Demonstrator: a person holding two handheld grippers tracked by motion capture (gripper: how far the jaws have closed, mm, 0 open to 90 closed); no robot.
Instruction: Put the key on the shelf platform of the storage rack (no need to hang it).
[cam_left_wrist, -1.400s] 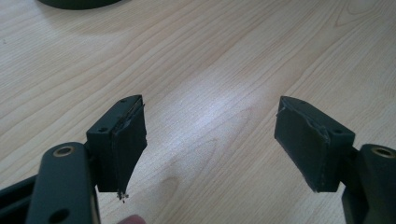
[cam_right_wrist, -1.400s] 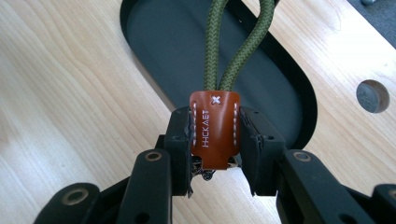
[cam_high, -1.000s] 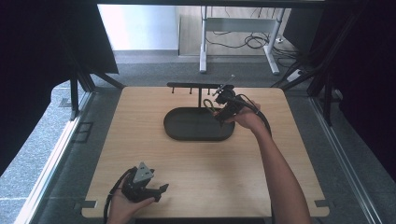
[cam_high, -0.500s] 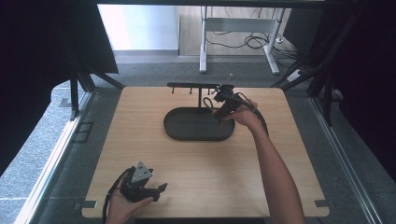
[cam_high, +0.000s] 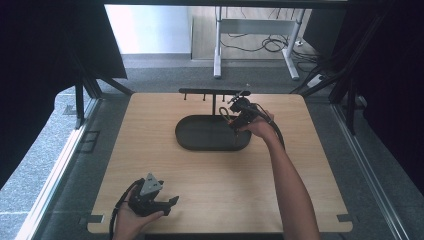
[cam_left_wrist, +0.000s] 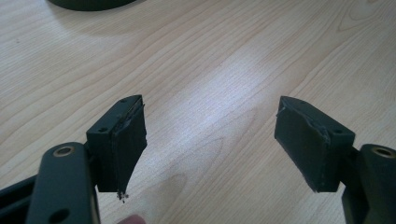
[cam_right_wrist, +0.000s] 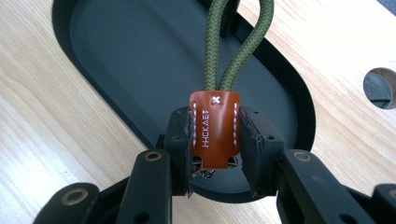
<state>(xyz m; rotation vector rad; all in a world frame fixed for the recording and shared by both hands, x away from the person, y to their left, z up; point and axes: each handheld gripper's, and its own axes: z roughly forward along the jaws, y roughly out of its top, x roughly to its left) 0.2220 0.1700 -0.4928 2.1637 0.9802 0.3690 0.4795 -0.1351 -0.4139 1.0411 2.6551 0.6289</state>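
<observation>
Pale wood-grain table (cam_high: 210, 185); black oval tray (cam_right_wrist: 116, 60), matte; olive-green braided cord loop (cam_right_wrist: 233, 51); tan-brown leather tab (cam_right_wrist: 215, 128) with white stitching and pale stamped lettering; black gripper jaws with brassy rivets; grey plate on the left gripper (cam_high: 167, 204)

1 tray (cam_high: 200, 142), 1 rack (cam_high: 212, 92), 1 keychain (cam_right_wrist: 215, 128), 2 hand-held grippers.

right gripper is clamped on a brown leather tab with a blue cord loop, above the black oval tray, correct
Not quite: the cord loop is olive green, not blue, as the right gripper view shows. The right gripper is indeed clamped on the brown leather tab, above the black oval tray.
</observation>
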